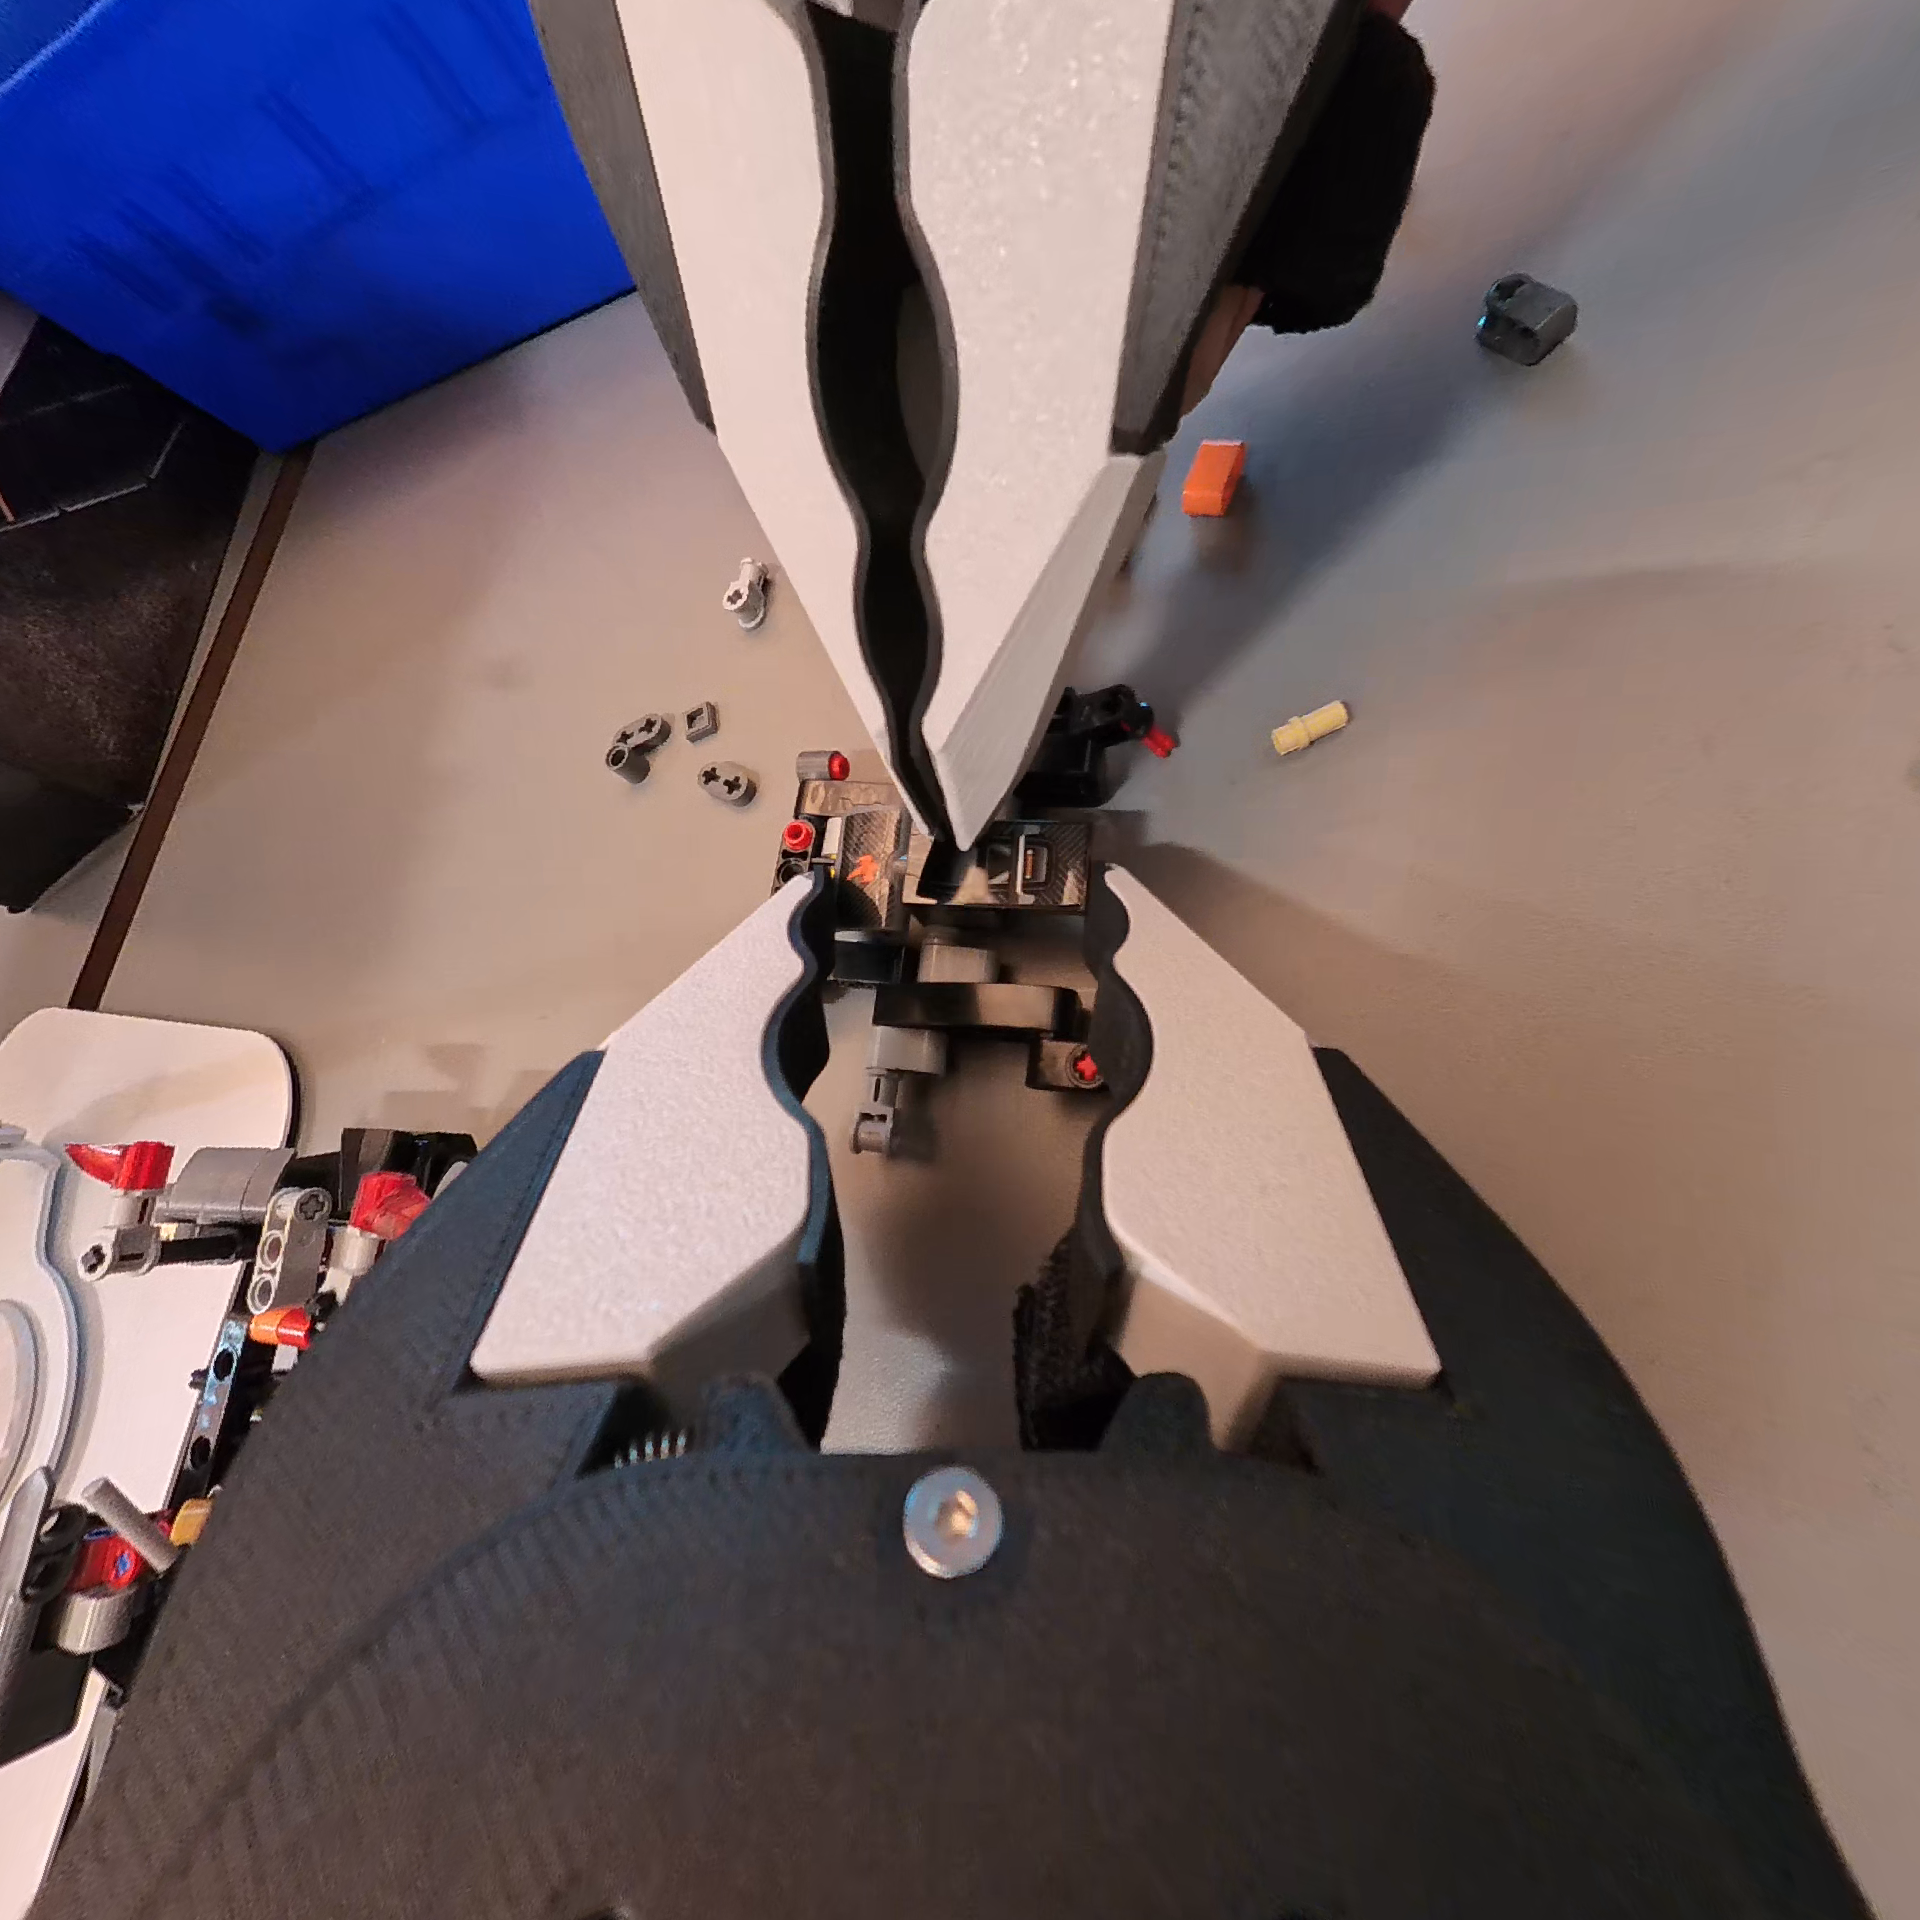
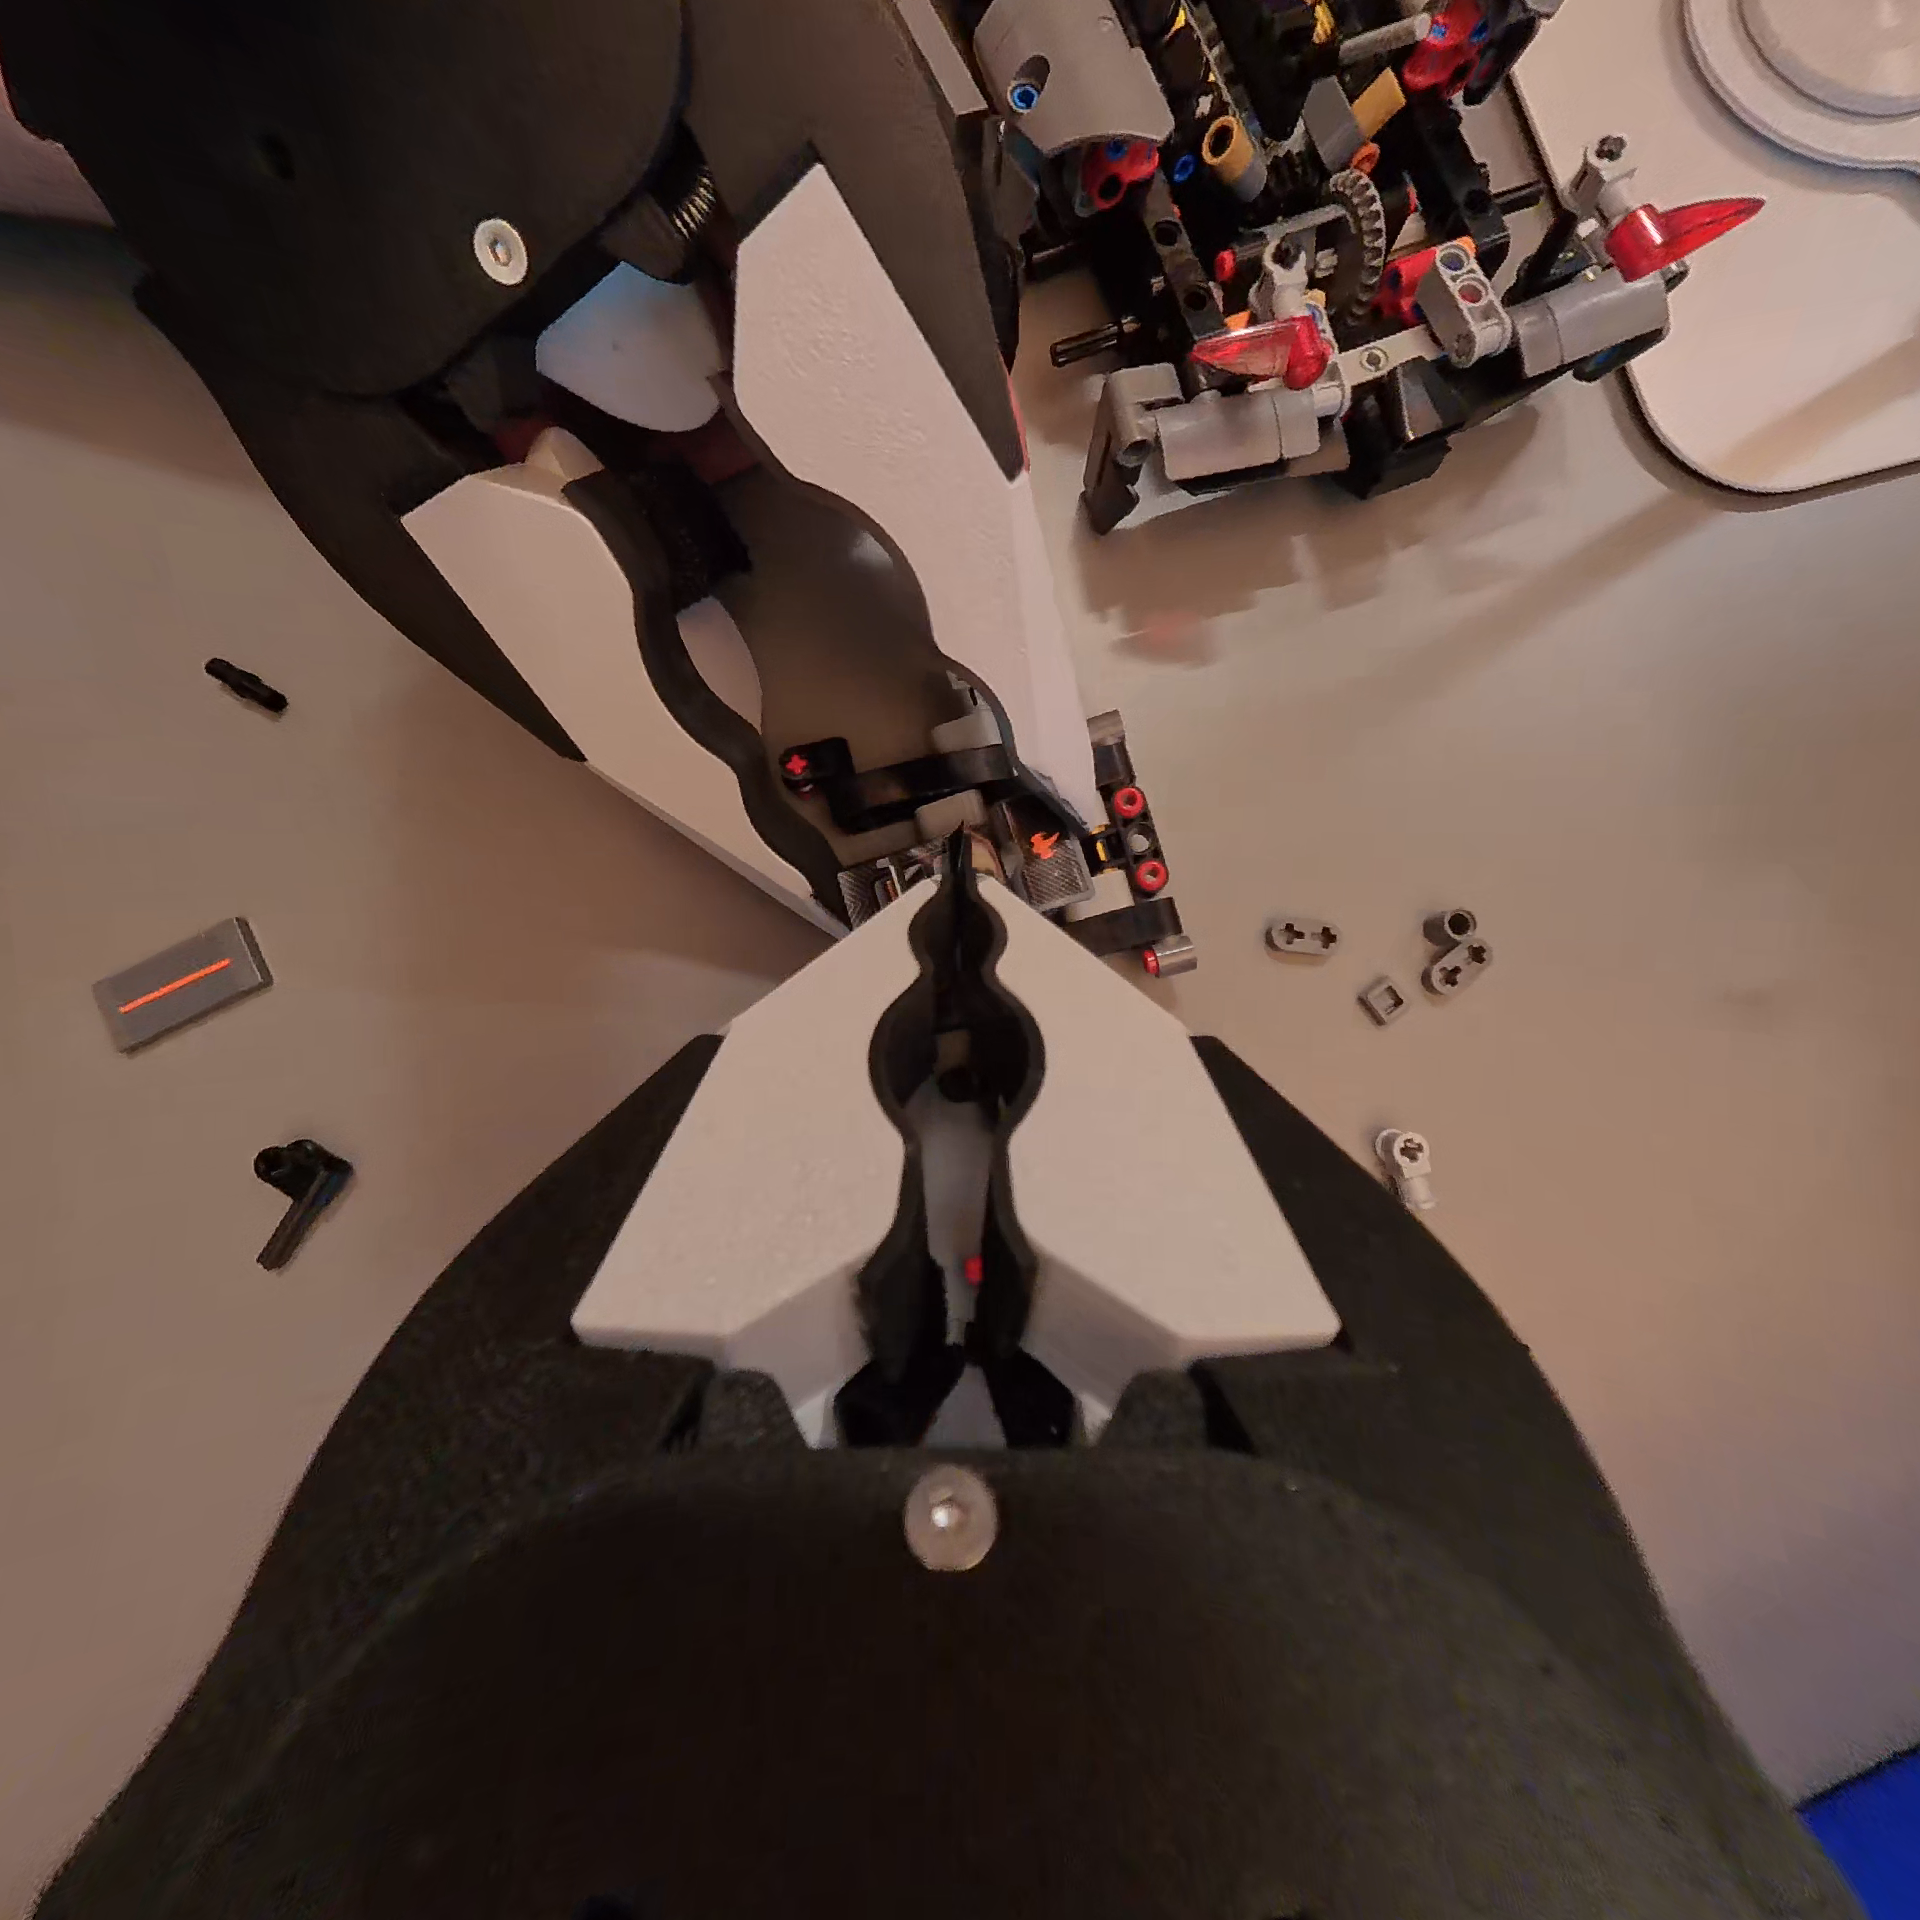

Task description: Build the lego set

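Over at the left edge of the desk [image 1: 1558,935] a deep blue bin [image 1: 260,208] sits at the far corner, blurred. Nearer along that edge lies a white board [image 1: 145,1070] with rounded corners, and partly on it stands the big lego model [image 2: 1351,291]: black beams, grey connectors, a gear, clear red pointed pieces.

Moving right, loose grey connectors [image 1: 675,748] lie scattered on the smooth pale surface, small with cross-shaped holes, and one light grey pin joiner [image 1: 748,592] farther back.

At the middle sits the small lego sub-assembly [image 1: 966,935], black and grey with red pins and shiny patterned tiles. The left gripper [image 1: 961,883] has its jaws apart around it, and its wavy black pads bracket the piece's sides; I cannot tell whether they touch. The right gripper [image 2: 961,883] reaches in from the opposite side and blocks the far half of the piece. Its white fingers are pressed together, tips pinched on a thin dark part at the sub-assembly's top; what exactly it nips is hidden.

Right of that lie an orange sloped brick [image 1: 1214,478], a pale yellow pin [image 1: 1309,727] and a dark grey block [image 1: 1525,317], well apart. From the right gripper's own view, a flat grey tile [image 2: 182,982] with an orange stripe, a black bent piece [image 2: 301,1195] and a black pin [image 2: 246,686] lie off to the side.
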The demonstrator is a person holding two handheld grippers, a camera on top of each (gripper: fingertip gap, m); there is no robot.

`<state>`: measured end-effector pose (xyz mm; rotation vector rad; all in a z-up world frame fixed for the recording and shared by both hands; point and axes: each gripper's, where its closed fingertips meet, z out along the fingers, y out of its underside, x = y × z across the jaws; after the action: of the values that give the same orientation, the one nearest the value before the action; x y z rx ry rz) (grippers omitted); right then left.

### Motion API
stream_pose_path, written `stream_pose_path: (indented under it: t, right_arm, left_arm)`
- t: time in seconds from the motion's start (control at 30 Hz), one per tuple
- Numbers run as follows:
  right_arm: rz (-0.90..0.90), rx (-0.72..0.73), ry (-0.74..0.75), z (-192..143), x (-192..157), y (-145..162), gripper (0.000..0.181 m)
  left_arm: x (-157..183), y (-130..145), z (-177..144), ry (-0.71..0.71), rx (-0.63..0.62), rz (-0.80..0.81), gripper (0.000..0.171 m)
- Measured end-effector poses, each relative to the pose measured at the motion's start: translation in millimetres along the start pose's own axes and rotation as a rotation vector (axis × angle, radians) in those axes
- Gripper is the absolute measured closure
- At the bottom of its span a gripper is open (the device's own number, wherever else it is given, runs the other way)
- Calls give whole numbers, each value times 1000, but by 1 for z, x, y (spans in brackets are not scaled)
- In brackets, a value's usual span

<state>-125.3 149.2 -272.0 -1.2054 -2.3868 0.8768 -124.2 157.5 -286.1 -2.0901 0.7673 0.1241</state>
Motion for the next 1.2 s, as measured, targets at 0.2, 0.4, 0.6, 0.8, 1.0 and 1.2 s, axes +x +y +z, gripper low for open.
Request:
stream_pose_path:
  t: [0.2,0.4,0.6,0.8,1.0,1.2]
  right_arm:
    - [-82,-37,65,0,0,0,181]
    - [-130,-63,114,0,1,0,181]
    - [-137,-69,137,0,2,0,181]
    - [-92,-48,118,-1,4,0,181]
    - [-148,-77,179,-1,5,-1,181]
    - [-208,-82,225,-2,6,-1,181]
  left_arm:
    - [0,0,0,-2,-2,1,125]
    - [0,0,0,-3,-3,1,125]
    - [-1,1,1,-8,-9,0,126]
    - [-1,1,1,-9,-10,0,126]
    - [-2,2,1,-9,-14,-4,127]
    - [-2,2,1,-7,-16,-7,128]
